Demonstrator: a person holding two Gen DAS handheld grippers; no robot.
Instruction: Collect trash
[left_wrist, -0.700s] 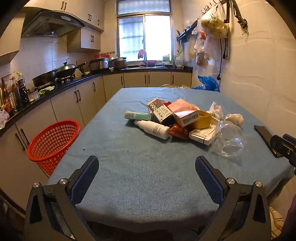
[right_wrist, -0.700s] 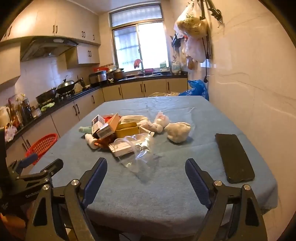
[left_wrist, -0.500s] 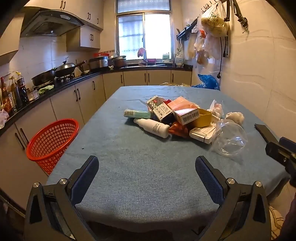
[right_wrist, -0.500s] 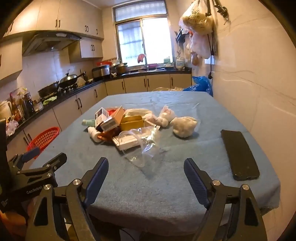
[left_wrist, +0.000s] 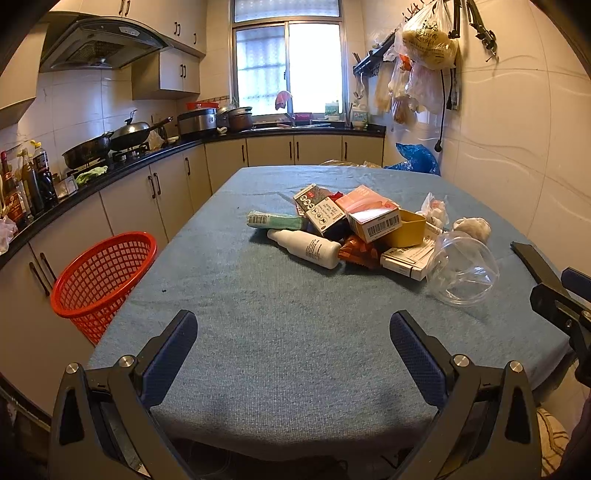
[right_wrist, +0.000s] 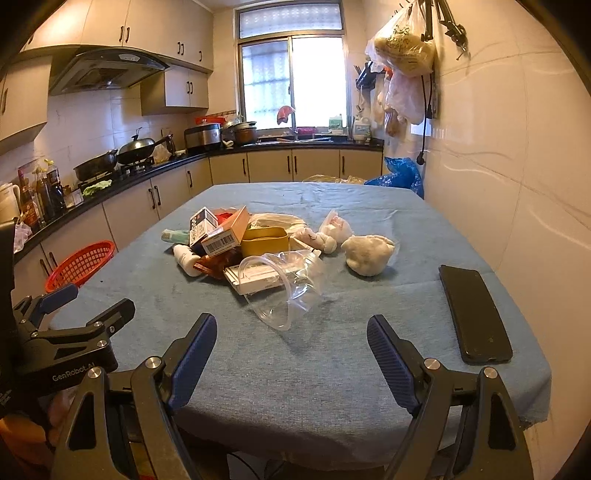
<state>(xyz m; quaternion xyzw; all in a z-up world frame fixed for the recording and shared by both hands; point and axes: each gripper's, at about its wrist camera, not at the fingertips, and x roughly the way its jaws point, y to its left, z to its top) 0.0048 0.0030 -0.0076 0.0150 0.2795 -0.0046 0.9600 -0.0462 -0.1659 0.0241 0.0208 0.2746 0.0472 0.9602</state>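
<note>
While both tools hang over the near edge of the blue-clothed table (left_wrist: 280, 332), nothing lies between either pair of fingers: left gripper (left_wrist: 293, 334) spread wide and empty, right gripper (right_wrist: 291, 338) likewise parted and empty, each tilted down toward the cloth. Trash heaped mid-table, well ahead of both: white bottle (left_wrist: 306, 249) on its side at the front left of the heap, green tube (left_wrist: 275, 221) behind it, printed carton (left_wrist: 319, 210) leaning on a pink barcode box (left_wrist: 371, 214), yellow tub (left_wrist: 404, 230) partly buried beneath, flat white box (left_wrist: 404, 260) at the near right. Orange-brown wrapper (left_wrist: 358, 251) mostly covered by the boxes; contents not identifiable. Clear plastic cup (right_wrist: 284, 291) on its side at the near edge of the heap, mouth toward the right wrist camera, hard to outline against the cloth. Crumpled white wad (right_wrist: 369, 253) apart to the right; small tied plastic bags (right_wrist: 330, 232) behind it, contents unclear. Black phone (right_wrist: 474, 314) flat near the right edge, clear of the heap; cut off to a sliver in the left wrist view by the other gripper's frame. Red mesh basket (left_wrist: 101, 277) on the floor off the table's left side, base hidden by the table edge, interior not visible. Labels on cartons too small to read. Underside of table and person holding the tools largely out of frame.
</note>
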